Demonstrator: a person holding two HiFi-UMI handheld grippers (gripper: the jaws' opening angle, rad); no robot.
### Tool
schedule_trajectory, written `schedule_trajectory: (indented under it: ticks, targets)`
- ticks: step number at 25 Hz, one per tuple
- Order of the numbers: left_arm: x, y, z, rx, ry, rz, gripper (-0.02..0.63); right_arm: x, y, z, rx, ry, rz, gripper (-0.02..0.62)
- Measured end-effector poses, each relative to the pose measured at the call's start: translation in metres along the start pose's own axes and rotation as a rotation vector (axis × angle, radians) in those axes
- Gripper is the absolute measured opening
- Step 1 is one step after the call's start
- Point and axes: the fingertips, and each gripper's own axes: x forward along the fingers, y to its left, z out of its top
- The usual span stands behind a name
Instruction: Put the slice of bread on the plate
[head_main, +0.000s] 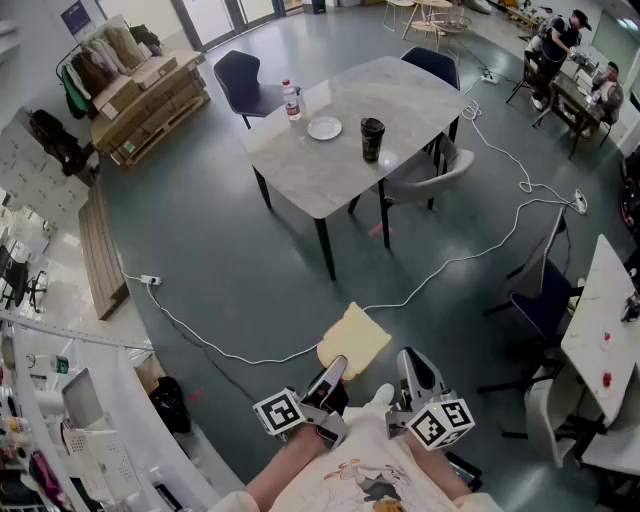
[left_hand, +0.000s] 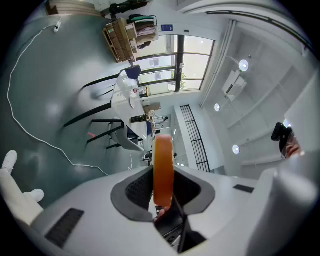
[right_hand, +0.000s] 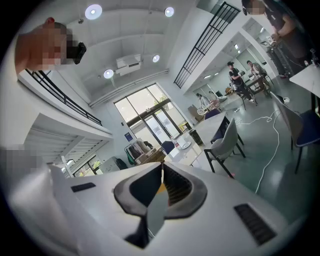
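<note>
A pale yellow slice of bread (head_main: 354, 338) with an orange crust hangs over the floor. My left gripper (head_main: 336, 370) is shut on its near edge. In the left gripper view the slice (left_hand: 163, 167) stands edge-on between the dark pads. Beside it on the right, my right gripper (head_main: 409, 364) holds nothing, and in its own view the right gripper (right_hand: 161, 169) has its jaws shut to a thin line. The small white plate (head_main: 324, 128) lies on the marble table (head_main: 400, 95) far ahead, also small in the right gripper view as the plate (right_hand: 185, 145).
On the table a water bottle (head_main: 292, 100) stands left of the plate and a black cup (head_main: 372, 138) right of it. Chairs surround the table. A white cable (head_main: 440, 265) snakes over the grey floor between me and the table. People sit at the far right.
</note>
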Motion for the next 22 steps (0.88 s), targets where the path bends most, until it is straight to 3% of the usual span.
schedule_trajectory:
  ticks: [10,16,22]
  targets:
    - [-0.028,-0.005,0.015,0.025,-0.008,0.006,0.100,0.004,0.037,-0.031,0.008,0.069,0.063,0.017]
    - [-0.049,0.000,0.039,-0.008,-0.030,0.000,0.100,0.018,0.061,-0.038,0.010,0.043,0.067,0.017]
    - [-0.075,0.002,0.072,0.021,-0.036,-0.021,0.100,0.038,0.091,-0.057,0.002,0.036,0.056,0.018]
